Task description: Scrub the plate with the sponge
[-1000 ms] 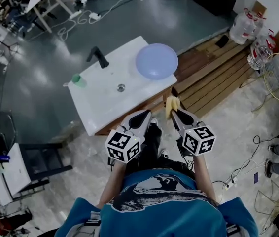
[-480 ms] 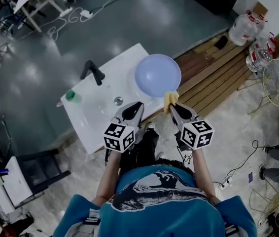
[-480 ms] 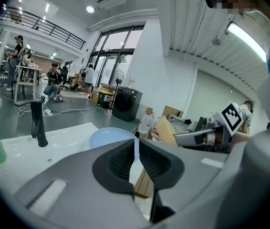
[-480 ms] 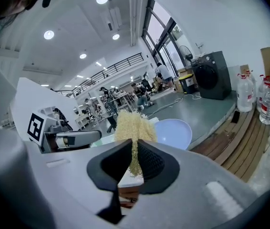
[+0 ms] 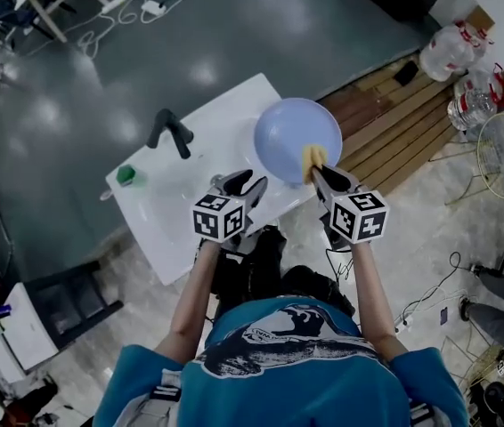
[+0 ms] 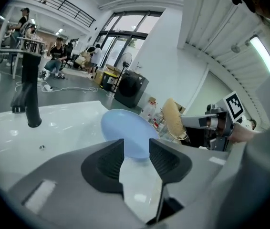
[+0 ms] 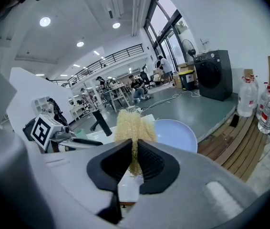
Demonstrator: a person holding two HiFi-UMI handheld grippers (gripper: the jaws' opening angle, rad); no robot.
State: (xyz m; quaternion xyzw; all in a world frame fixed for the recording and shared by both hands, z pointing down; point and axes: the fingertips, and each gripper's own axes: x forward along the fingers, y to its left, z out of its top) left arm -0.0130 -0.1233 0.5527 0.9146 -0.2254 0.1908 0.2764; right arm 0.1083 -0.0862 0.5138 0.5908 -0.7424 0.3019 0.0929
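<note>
Fibrous yellow sponge (image 5: 312,159) at a glossy pale-blue round plate (image 5: 288,132).
Right gripper (image 5: 321,174) pinches the sponge tight; left gripper (image 5: 250,185) jaws are opening, nothing between them. The plate sits at the smooth white counter's (image 5: 172,221) right end.

I have the right gripper (image 7: 134,151) clamped on the yellow sponge (image 7: 131,125), its fingers (image 7: 153,163) squeezing it; the pale blue plate (image 7: 179,135) lies just behind.

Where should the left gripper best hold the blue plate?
Probably the near-left rim of the blue plate, from the person's side: it lies flat on the sink top, so only its edge offers a pinch. The left gripper, jaws opening and empty, faces it.
</note>
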